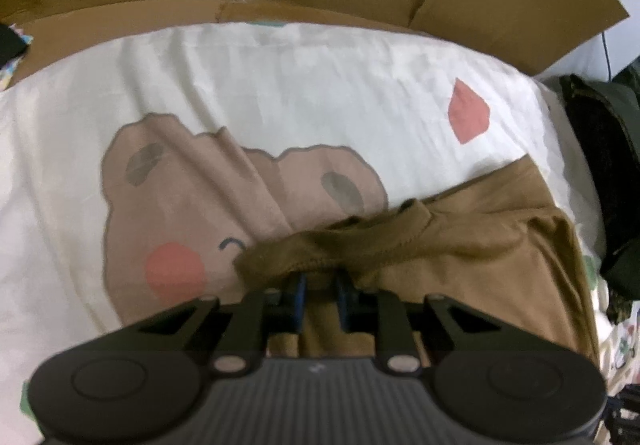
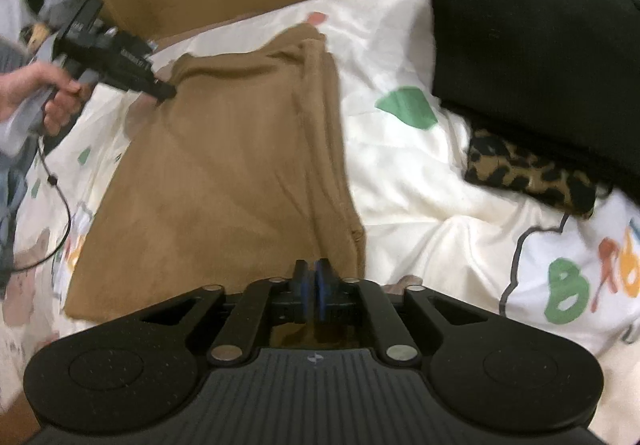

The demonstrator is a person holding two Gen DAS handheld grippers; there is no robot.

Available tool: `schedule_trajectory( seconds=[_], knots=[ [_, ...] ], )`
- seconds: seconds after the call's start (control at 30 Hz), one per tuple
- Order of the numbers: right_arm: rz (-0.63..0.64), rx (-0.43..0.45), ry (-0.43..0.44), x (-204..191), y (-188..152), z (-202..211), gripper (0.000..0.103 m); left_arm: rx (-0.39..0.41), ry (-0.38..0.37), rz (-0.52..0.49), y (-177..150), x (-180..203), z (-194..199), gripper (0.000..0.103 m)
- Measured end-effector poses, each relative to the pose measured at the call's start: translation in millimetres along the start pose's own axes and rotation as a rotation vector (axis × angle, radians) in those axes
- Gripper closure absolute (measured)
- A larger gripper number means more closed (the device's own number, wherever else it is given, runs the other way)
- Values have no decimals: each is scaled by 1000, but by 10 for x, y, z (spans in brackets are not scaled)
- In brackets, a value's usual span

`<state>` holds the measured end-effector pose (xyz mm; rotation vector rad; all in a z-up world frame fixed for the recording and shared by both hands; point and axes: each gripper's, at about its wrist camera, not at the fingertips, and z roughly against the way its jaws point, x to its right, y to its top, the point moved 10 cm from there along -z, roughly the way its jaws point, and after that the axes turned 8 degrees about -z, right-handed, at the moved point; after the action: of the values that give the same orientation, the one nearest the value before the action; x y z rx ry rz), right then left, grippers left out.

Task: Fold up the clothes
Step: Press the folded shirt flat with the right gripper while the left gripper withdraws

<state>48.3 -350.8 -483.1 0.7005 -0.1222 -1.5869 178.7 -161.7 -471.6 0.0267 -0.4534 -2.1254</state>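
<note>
Your left gripper (image 1: 320, 285) has its jaws parted a little around the bunched hem of the brown shirt (image 2: 224, 173), cloth between them; whether the pads truly pinch it, you cannot tell. Your right gripper (image 2: 312, 285) shows only a narrow slit between its jaws, sitting at the shirt's near edge with nothing visibly caught. The shirt lies flat on the printed bedsheet (image 2: 420, 205), stretching away ahead of the right jaws. Lift now and the far corner may slip free, while the near edge, unheld, would drag and spoil the fold.
</note>
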Motion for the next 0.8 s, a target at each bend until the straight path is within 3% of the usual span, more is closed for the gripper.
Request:
schedule_trajectory(
  seconds=[0.07, 0.1, 0.27, 0.47, 0.67, 0.8],
  knots=[
    [20, 25, 22, -53, 18, 134, 70, 23, -2, 13, -97, 37, 175, 65],
    [12, 38, 18, -46, 37, 181, 64, 34, -19, 23, -160, 65, 255, 63],
    [-38, 59, -7, 63, 115, 248, 63, 17, -78, 66, -595, 180, 535, 62],
    [-52, 20, -21, 150, 120, 48, 63, -31, -122, 87, -1106, 301, 652, 62],
    [-53, -41, -21, 218, 63, -92, 63, -82, -202, 123, -1560, 525, 557, 62],
    [-66, -68, -11, 241, 44, -107, 63, -73, -273, 173, -1682, 666, 440, 62]
  ],
)
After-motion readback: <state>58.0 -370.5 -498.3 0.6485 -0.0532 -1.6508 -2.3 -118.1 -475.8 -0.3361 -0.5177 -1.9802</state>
